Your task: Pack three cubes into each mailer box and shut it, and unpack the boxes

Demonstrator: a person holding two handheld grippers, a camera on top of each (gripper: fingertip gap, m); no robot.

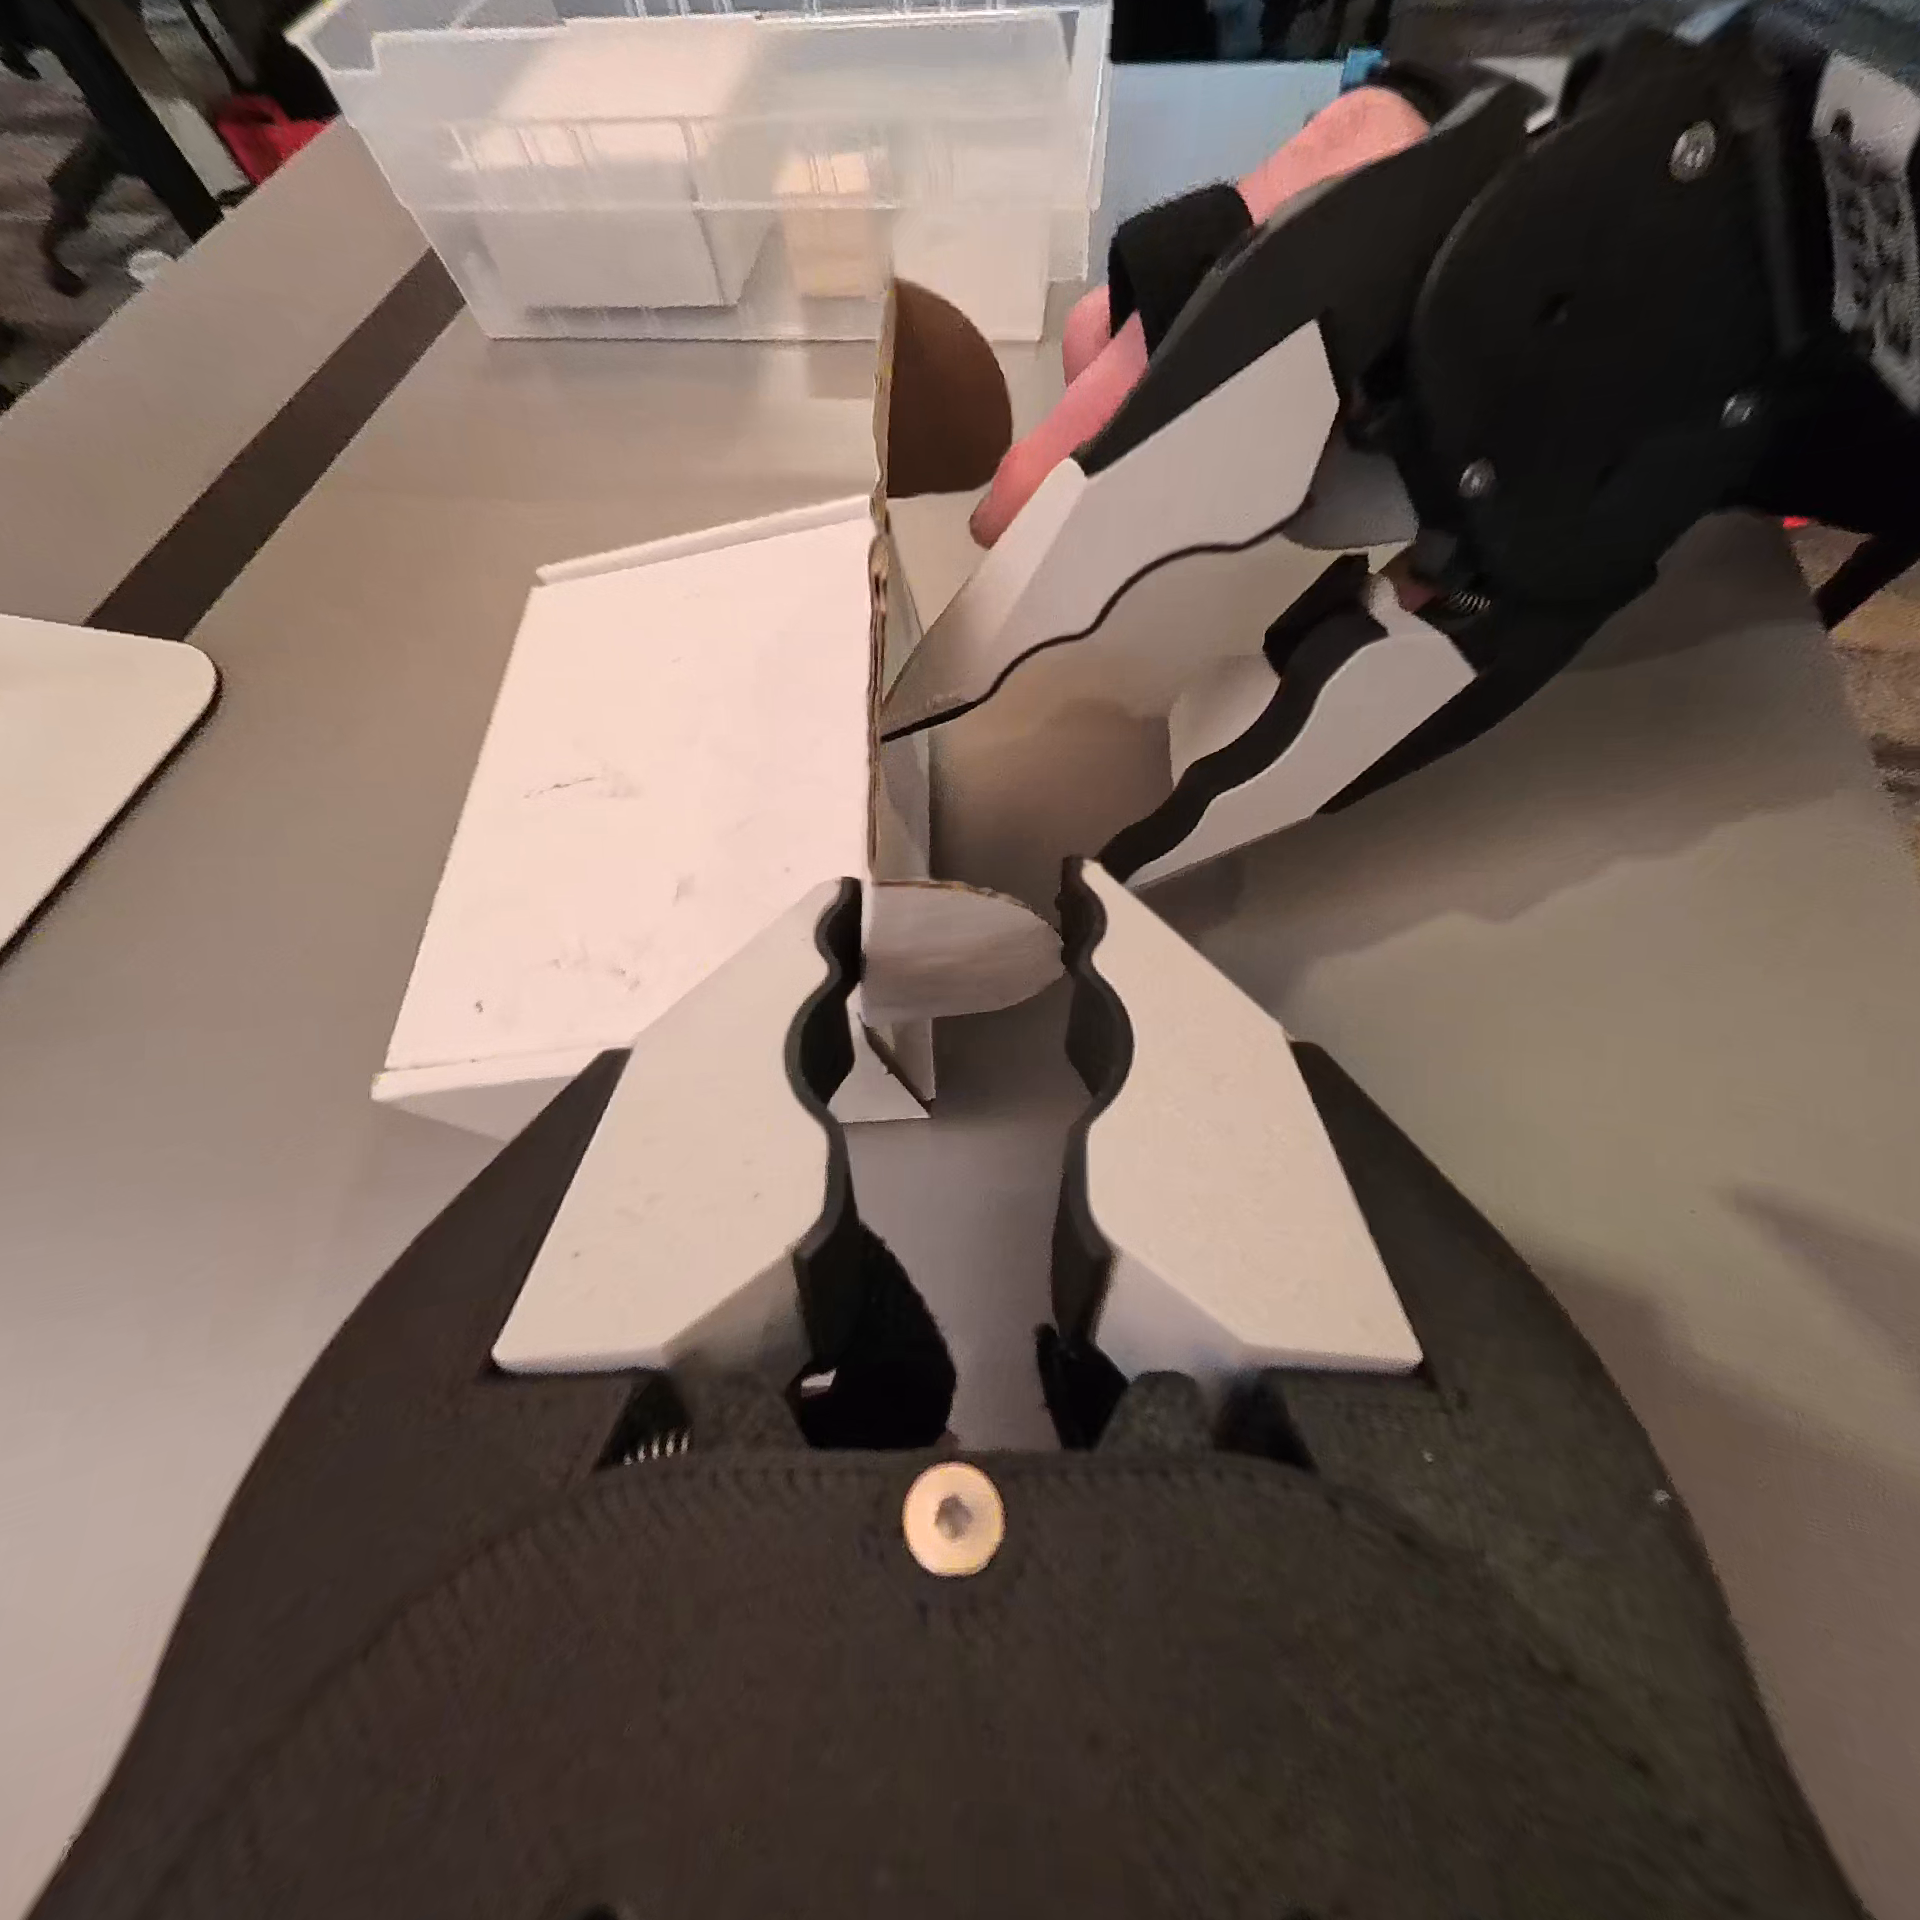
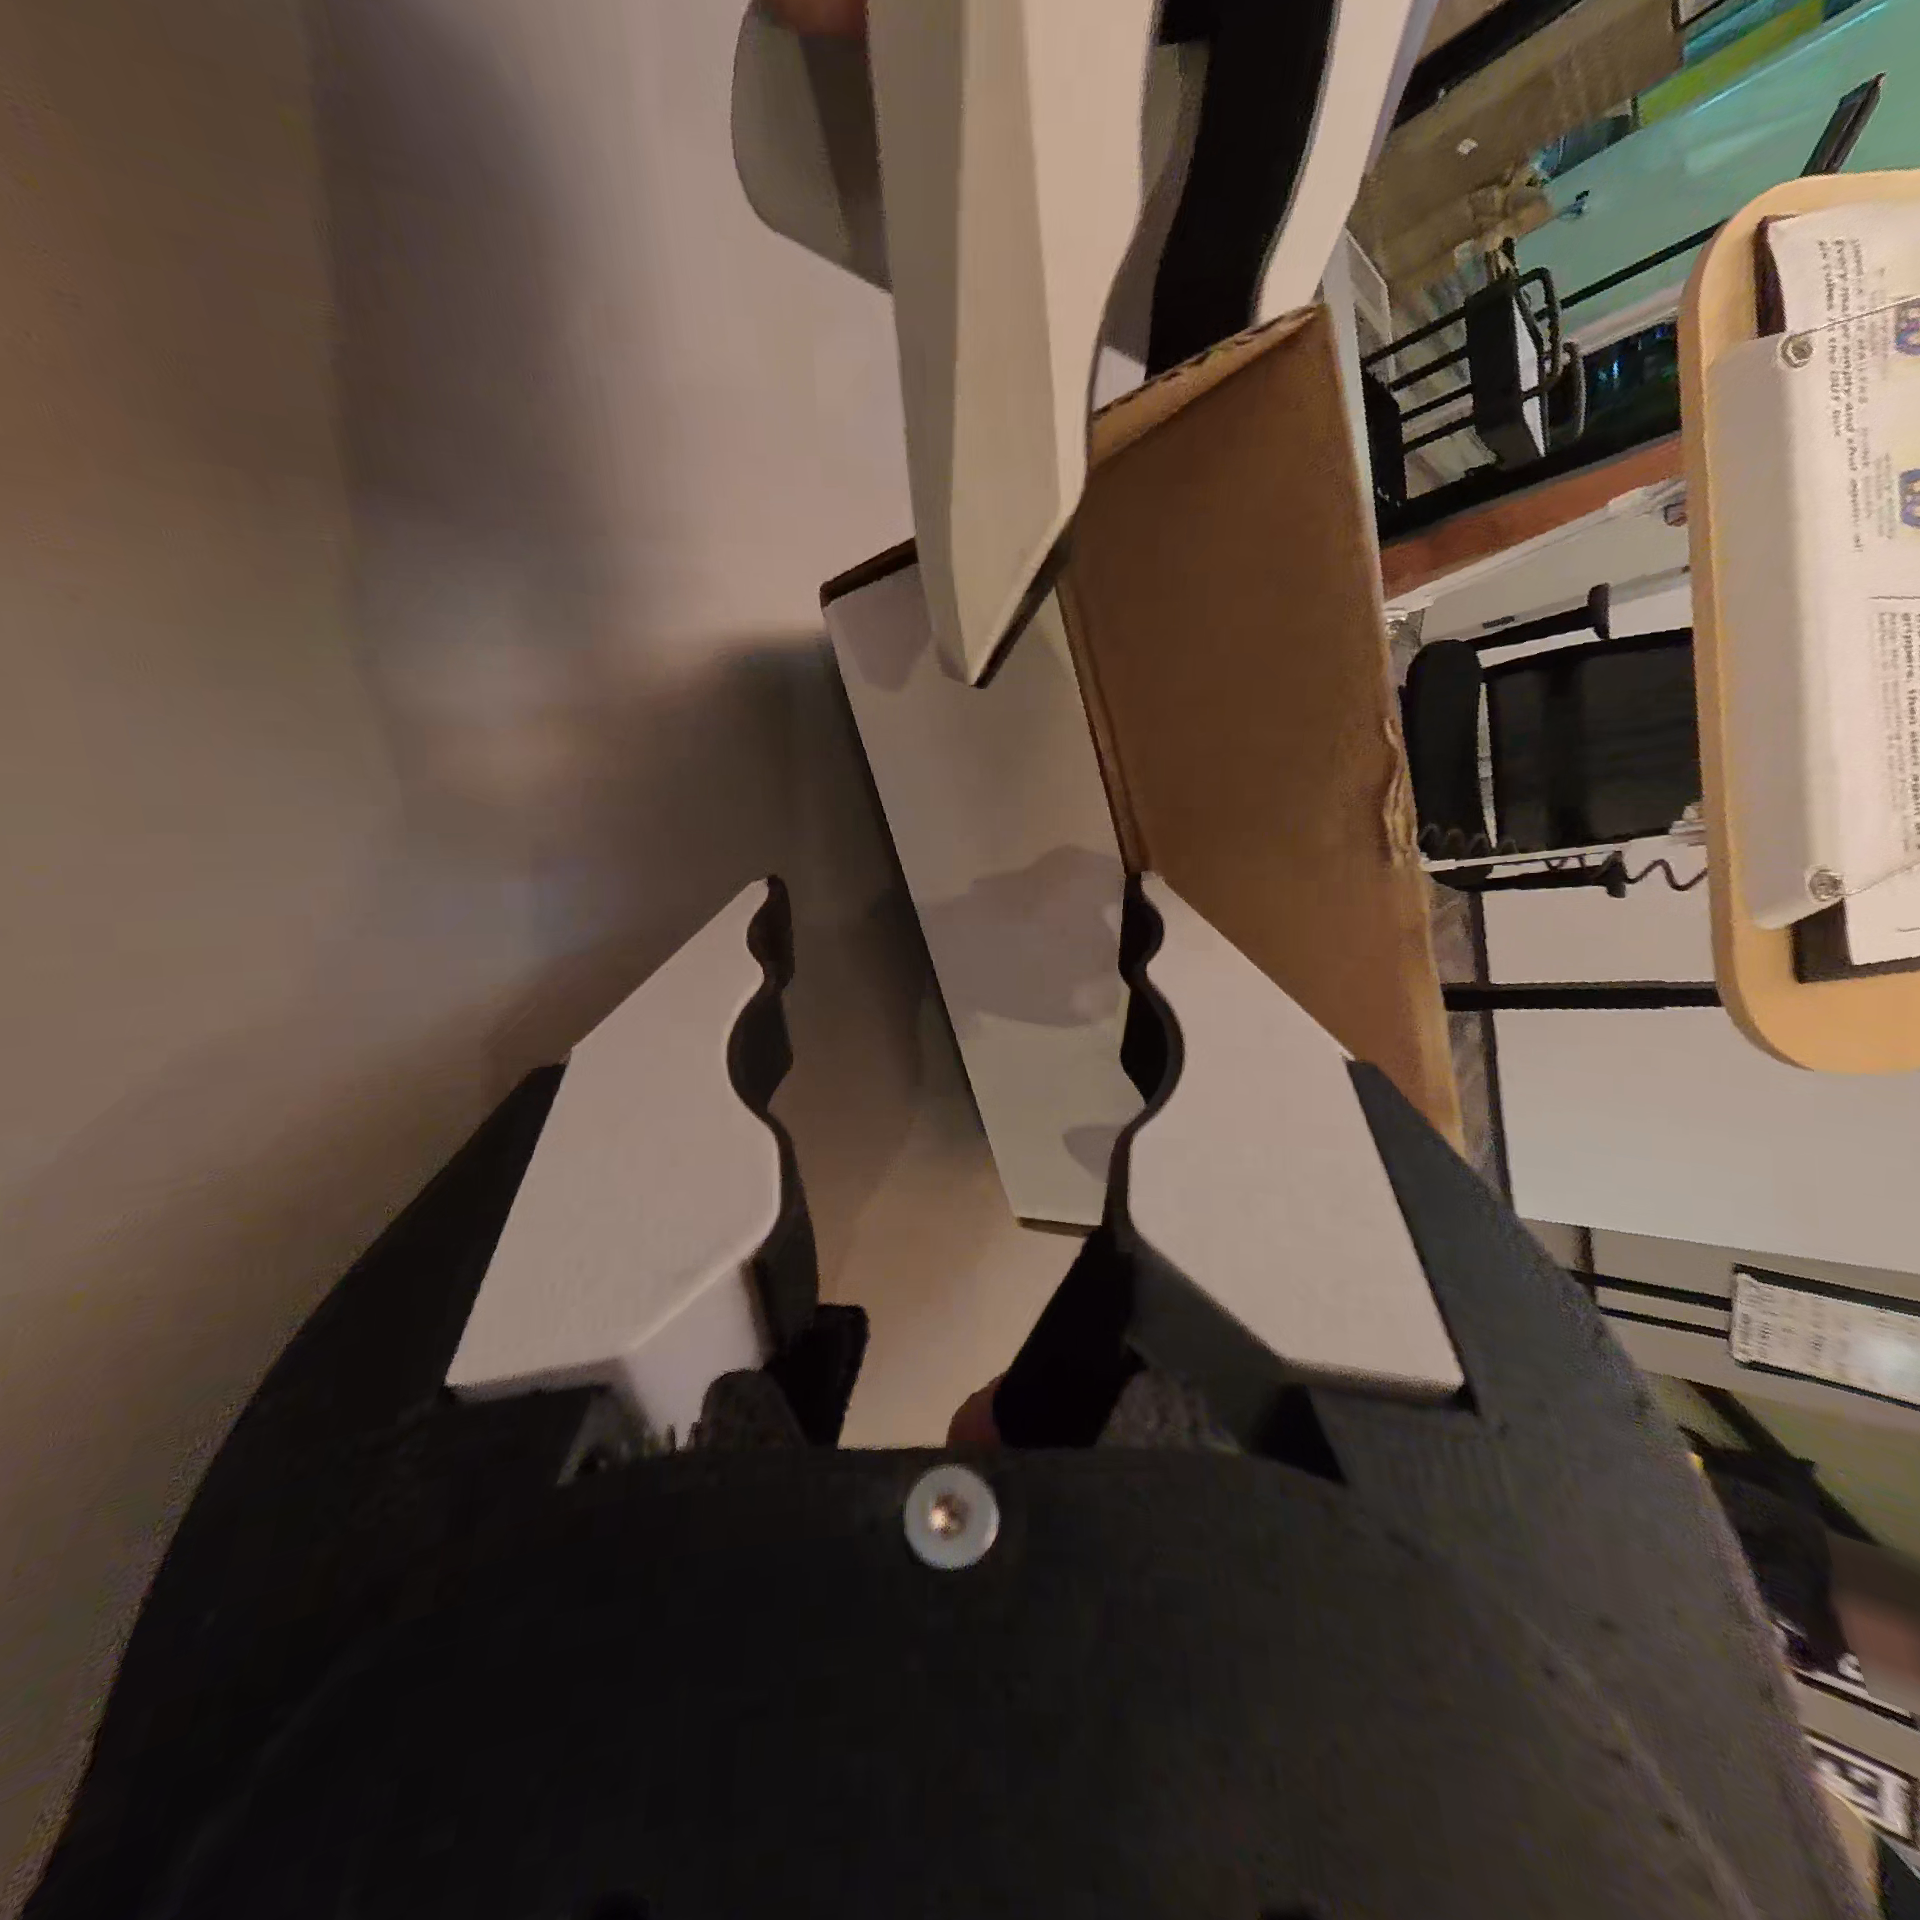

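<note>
1. In the left wrist view, we see our left gripper (image 1: 961,904) parted around the rounded tab of the white mailer box (image 1: 644,790) on the grey worktop (image 1: 1455,1091); the right gripper (image 1: 997,790) is spread beside the upright flap.
2. In the right wrist view, we see the right gripper (image 2: 951,899) wide open, holding nothing, the mailer box (image 2: 997,914) between its fingers, brown flap (image 2: 1247,644) raised.

My desk (image 1: 260,935) is a smooth grey-beige top with a darker band crossing its far left. A clear plastic bin (image 1: 717,156) stands at its far edge. Beyond my right side I see black chairs (image 2: 1558,727), a pale wooden board (image 2: 1745,623) carrying printed sheets, and teal glass panels (image 2: 1714,135).
</note>
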